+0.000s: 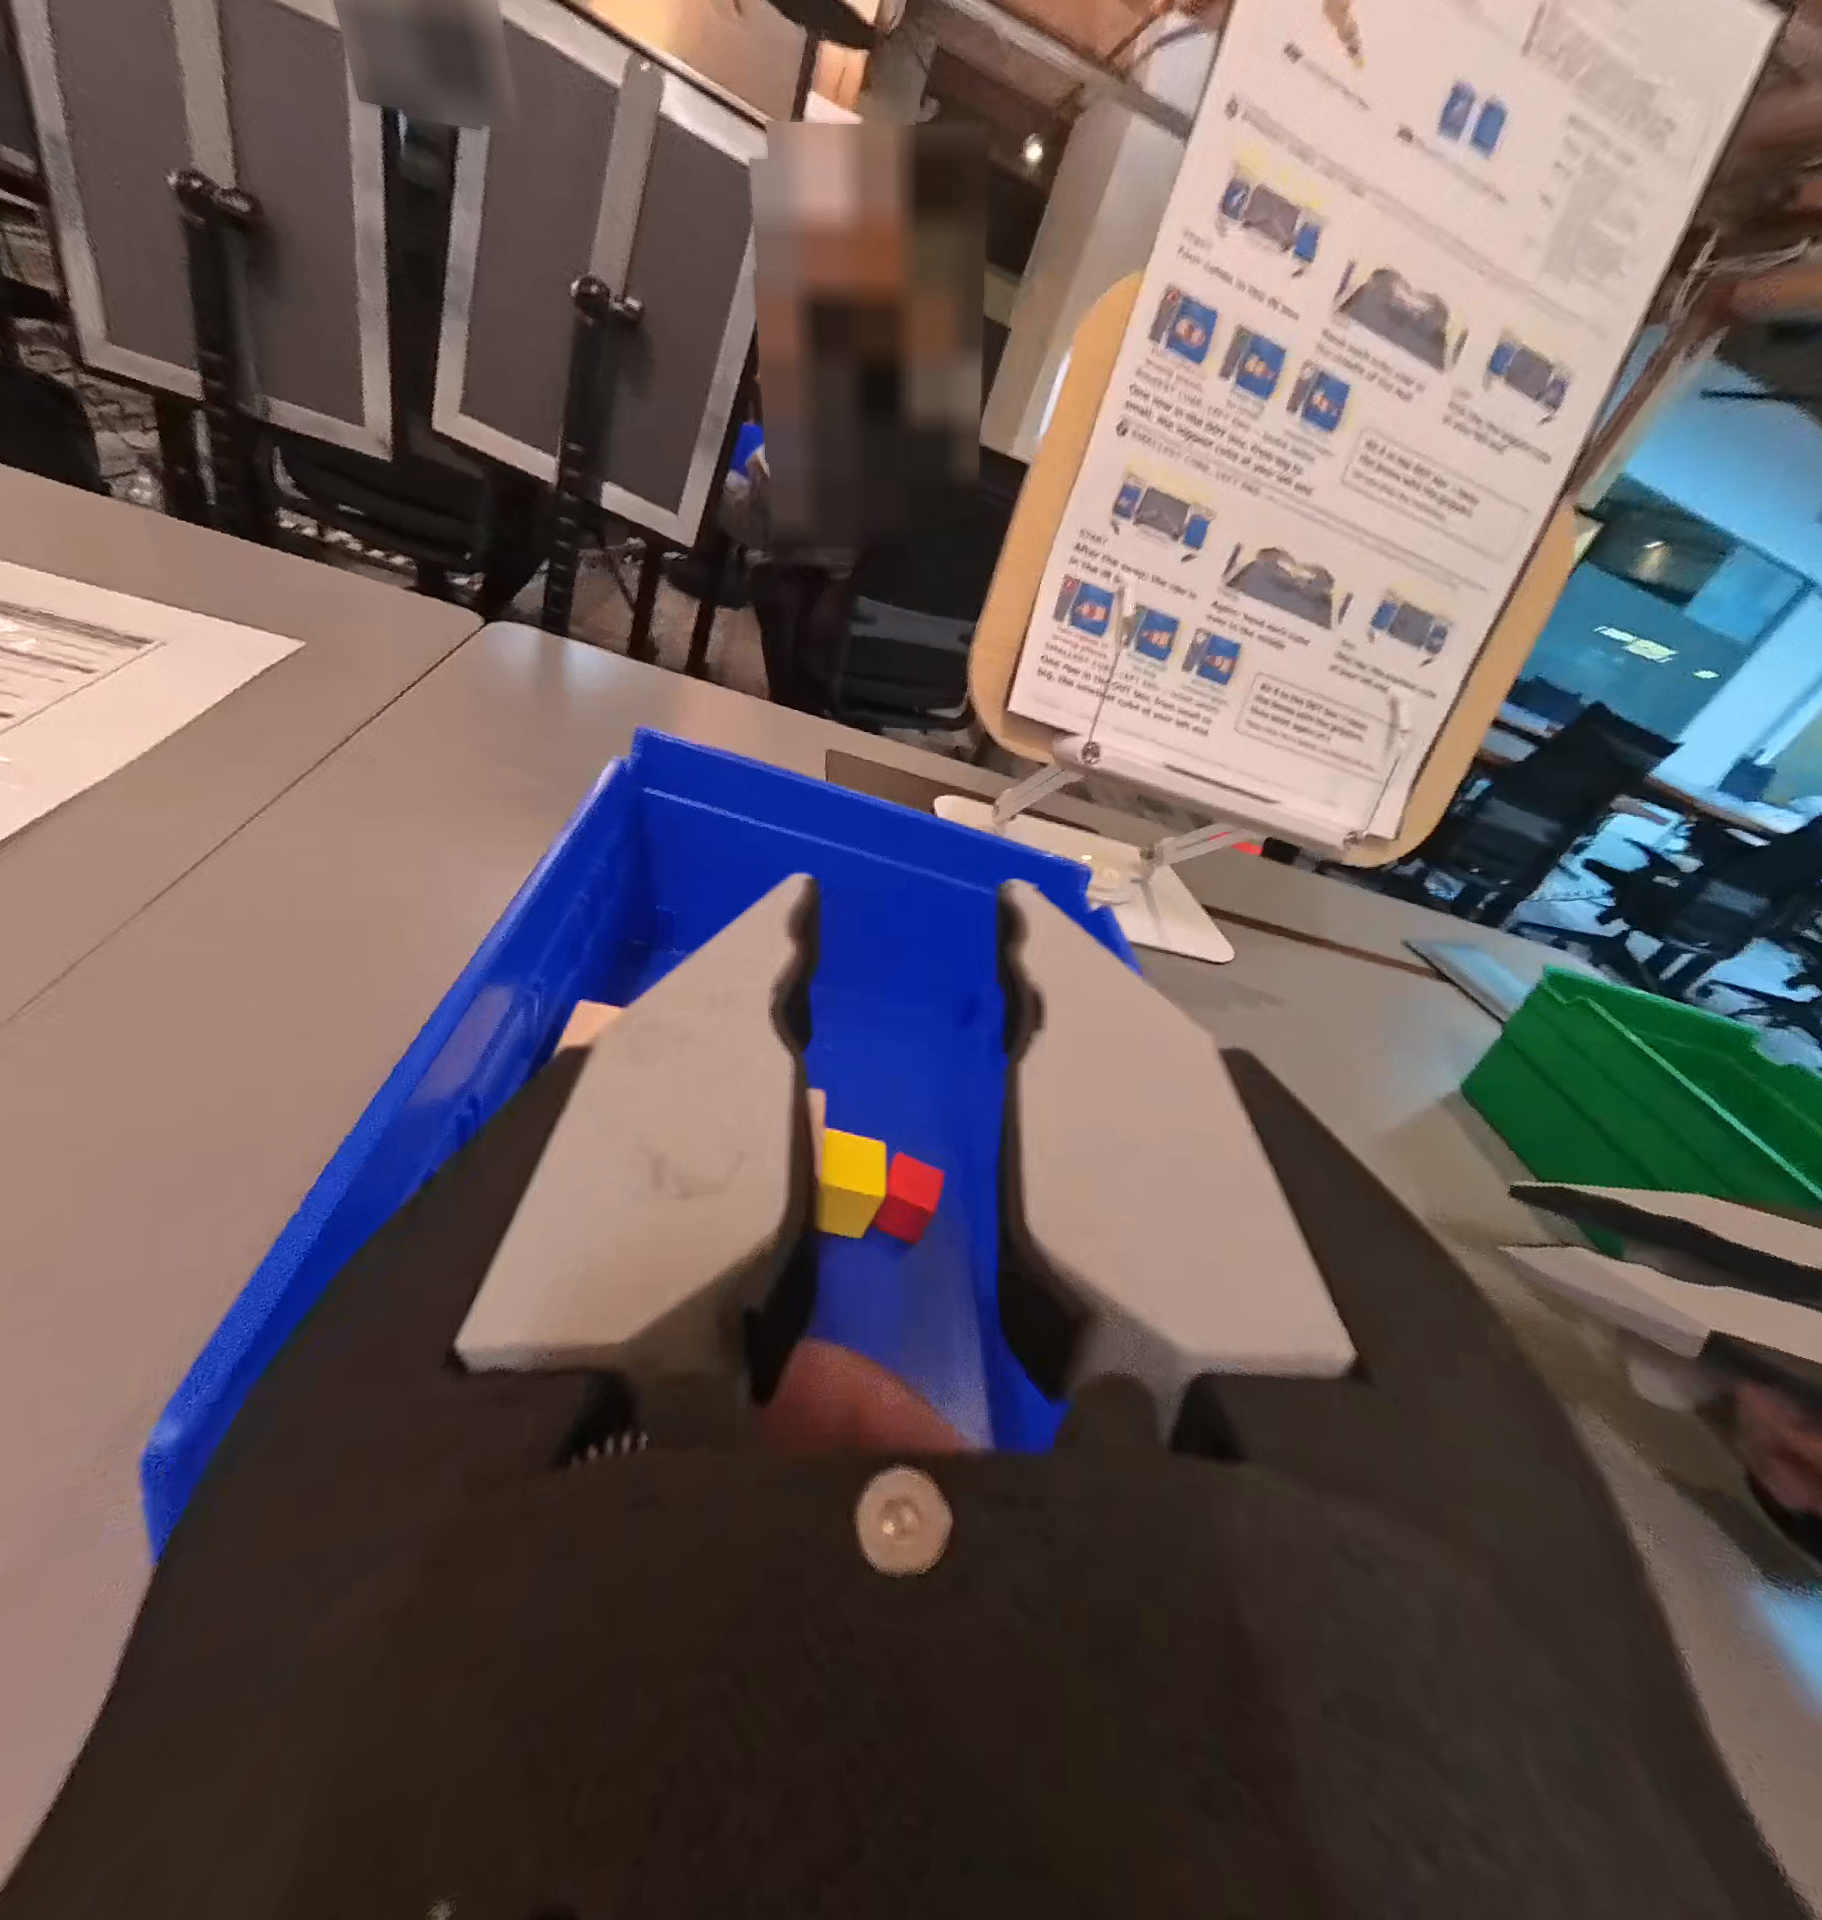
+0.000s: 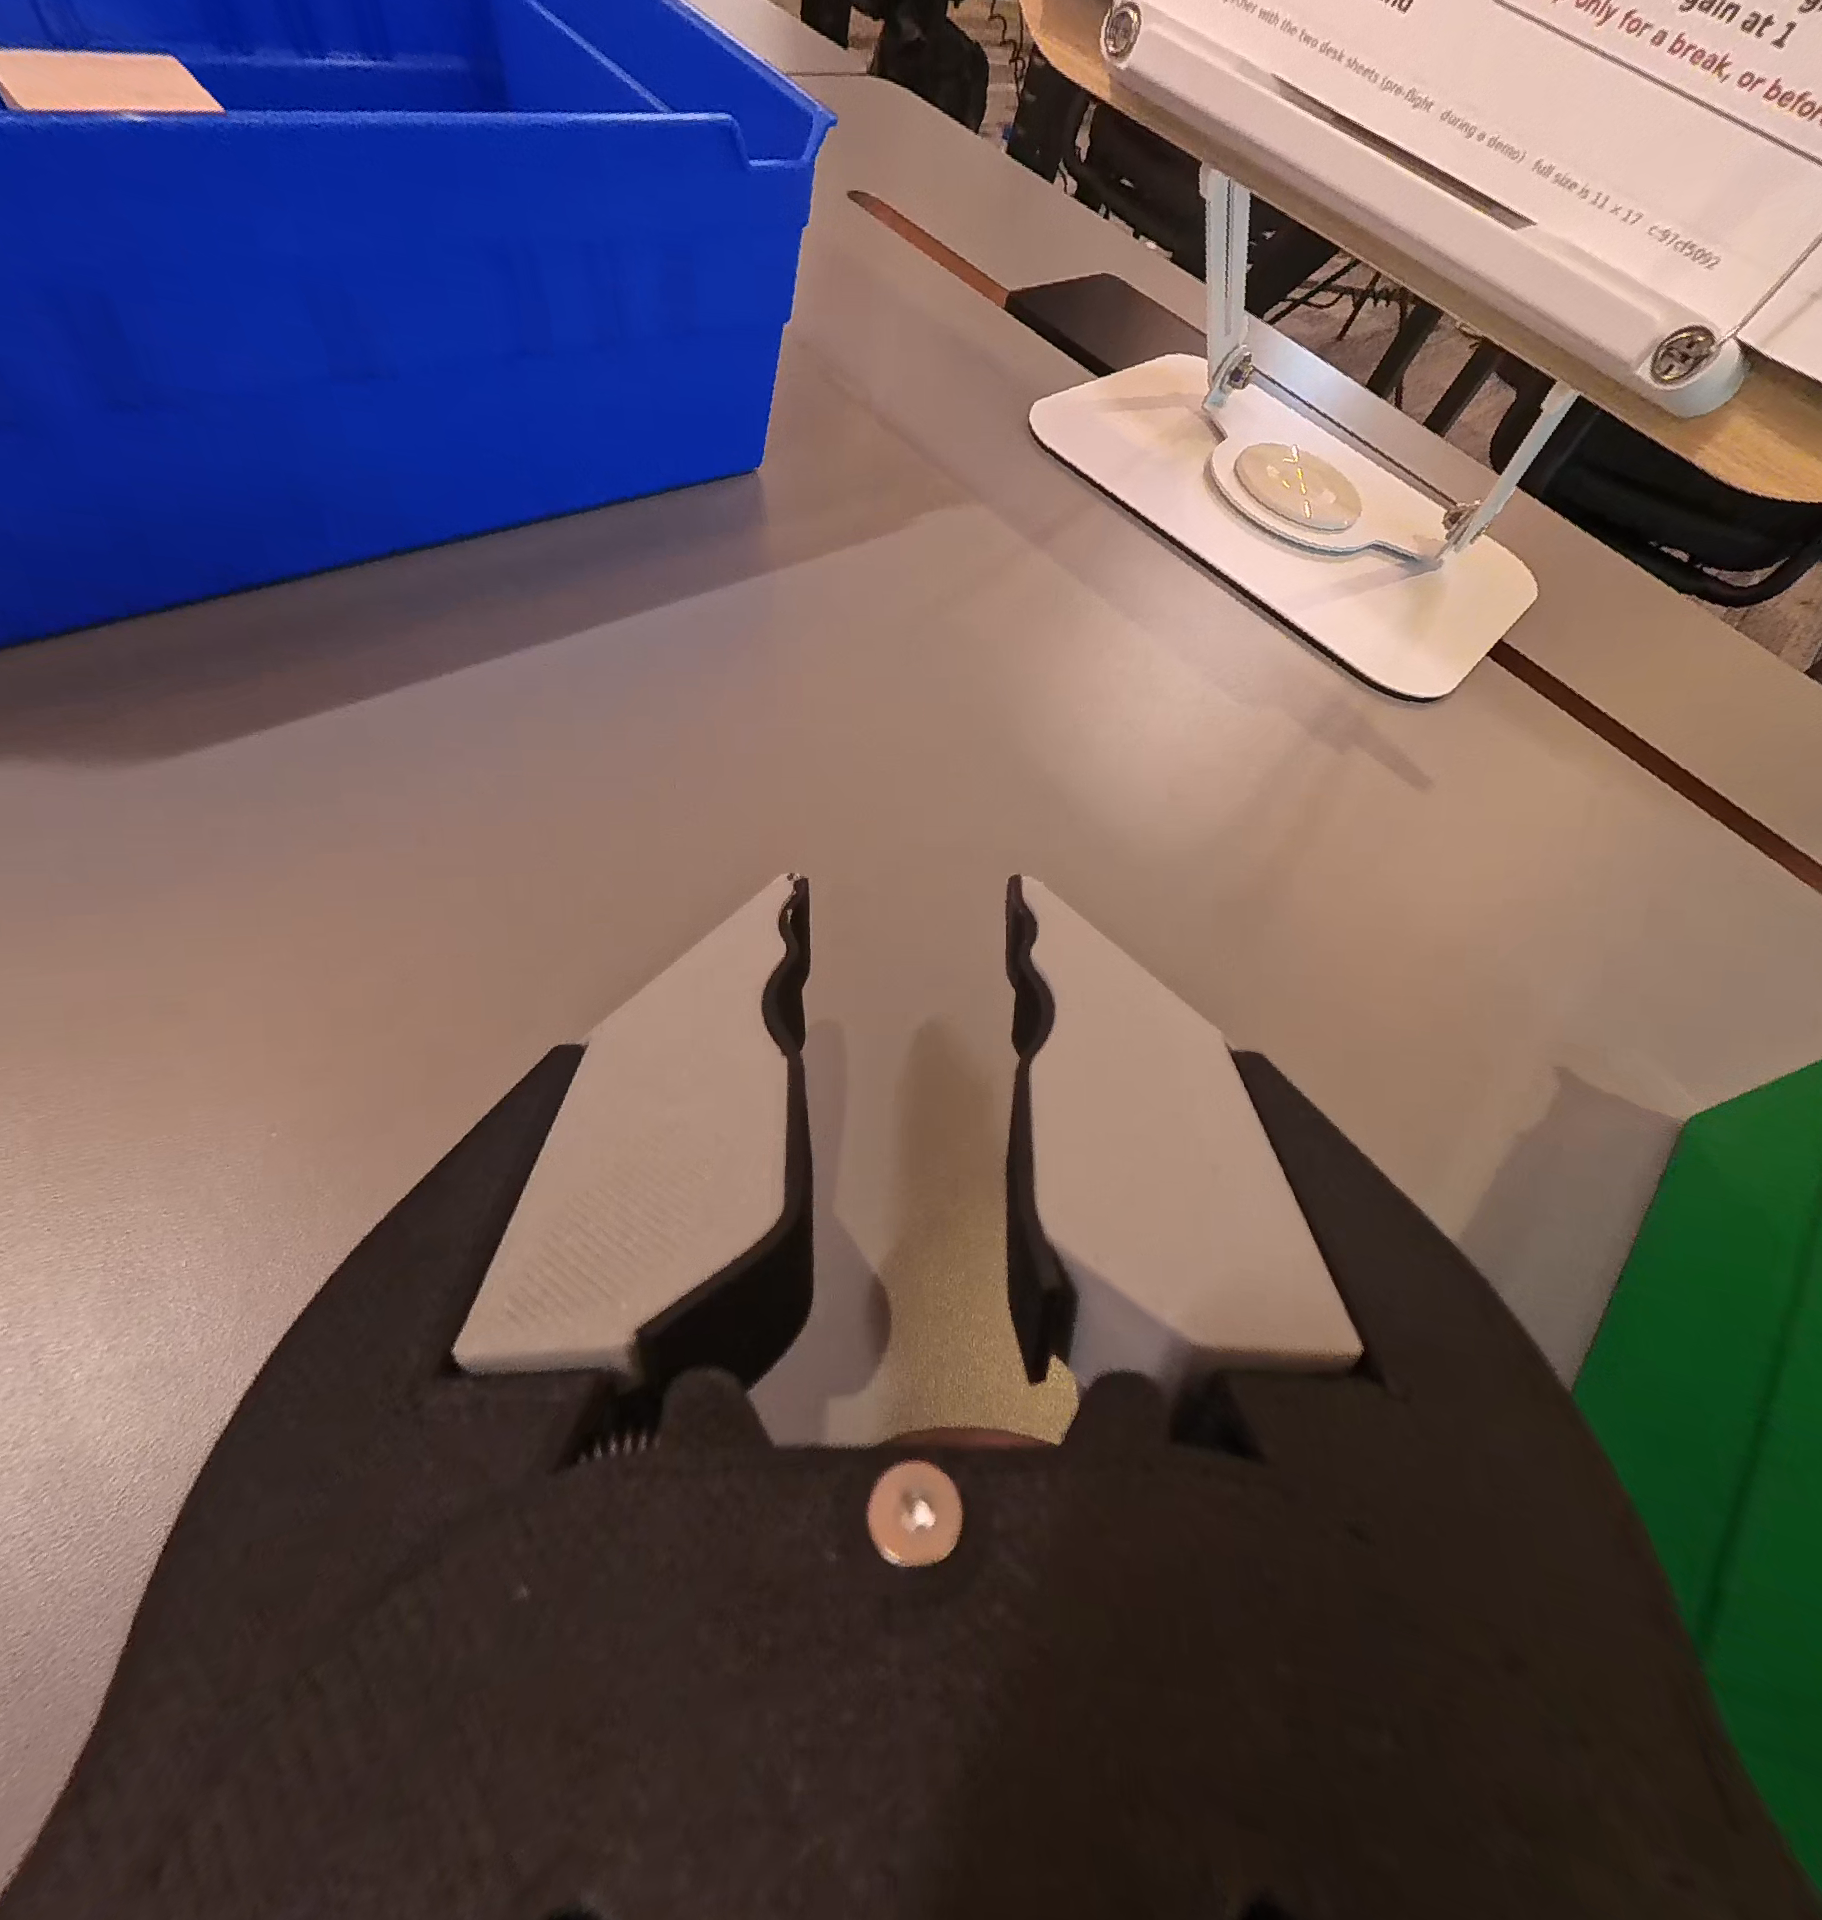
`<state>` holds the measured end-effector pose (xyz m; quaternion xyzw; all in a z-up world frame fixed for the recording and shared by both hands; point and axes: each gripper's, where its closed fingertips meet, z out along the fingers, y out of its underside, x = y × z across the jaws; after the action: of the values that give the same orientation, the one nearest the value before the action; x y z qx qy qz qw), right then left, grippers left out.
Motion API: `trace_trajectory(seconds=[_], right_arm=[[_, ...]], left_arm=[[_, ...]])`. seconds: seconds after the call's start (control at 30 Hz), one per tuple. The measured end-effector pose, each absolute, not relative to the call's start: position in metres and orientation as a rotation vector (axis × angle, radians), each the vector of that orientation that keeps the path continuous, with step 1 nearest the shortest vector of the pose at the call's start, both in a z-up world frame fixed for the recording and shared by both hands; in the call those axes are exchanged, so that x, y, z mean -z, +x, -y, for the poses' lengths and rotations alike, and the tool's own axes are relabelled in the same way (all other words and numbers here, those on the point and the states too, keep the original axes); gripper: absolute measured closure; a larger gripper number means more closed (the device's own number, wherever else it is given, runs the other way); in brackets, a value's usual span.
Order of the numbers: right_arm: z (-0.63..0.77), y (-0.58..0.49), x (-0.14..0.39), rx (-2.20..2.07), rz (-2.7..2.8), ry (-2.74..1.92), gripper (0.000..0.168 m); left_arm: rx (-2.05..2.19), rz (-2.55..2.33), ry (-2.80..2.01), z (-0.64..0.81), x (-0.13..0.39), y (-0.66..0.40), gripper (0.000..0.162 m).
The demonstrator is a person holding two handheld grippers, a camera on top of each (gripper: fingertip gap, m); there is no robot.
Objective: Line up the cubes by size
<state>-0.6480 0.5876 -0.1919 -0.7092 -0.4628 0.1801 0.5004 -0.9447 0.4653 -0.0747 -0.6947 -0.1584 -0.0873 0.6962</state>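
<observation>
- Your left gripper (image 1: 905, 904) hangs over the blue bin (image 1: 533, 997), jaws parted, nothing between them
- Down in the bin: a yellow cube (image 1: 850, 1182) and a smaller red cube (image 1: 912, 1197) sit side by side, touching
- A wood cube (image 1: 587, 1023) peeks out behind your left finger, mostly hidden, size hard to judge
- Looks like a row is started; whether more cubes wait, you can't tell from here
- Your right gripper (image 2: 907, 904) idles low over the bare surface (image 2: 367, 883), jaws apart, empty
- Green bin (image 2: 1759, 1403) at your right; contents out of sight
- An instruction sheet (image 1: 1333, 416) stands on a stand behind; no brands seen on the bins or cubes
</observation>
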Motion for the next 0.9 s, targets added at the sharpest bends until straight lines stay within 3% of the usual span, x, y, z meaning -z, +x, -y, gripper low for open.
trace_trajectory(seconds=[0.2,0.63,0.9], right_arm=[[-0.587,-0.649,0.195,-0.431,1.128,-1.72,0.133],[-0.585,-0.652,0.202,-0.431,1.155,-1.736,0.133],[-0.583,-0.653,0.201,-0.43,1.166,-1.73,0.134]], left_arm=[[0.263,0.242,-1.591,-0.469,0.076,-0.931,0.124],[-0.006,-0.539,-1.902,-0.543,0.082,-0.911,0.126],[-0.025,-1.004,-1.977,-0.556,0.118,-0.896,0.125]])
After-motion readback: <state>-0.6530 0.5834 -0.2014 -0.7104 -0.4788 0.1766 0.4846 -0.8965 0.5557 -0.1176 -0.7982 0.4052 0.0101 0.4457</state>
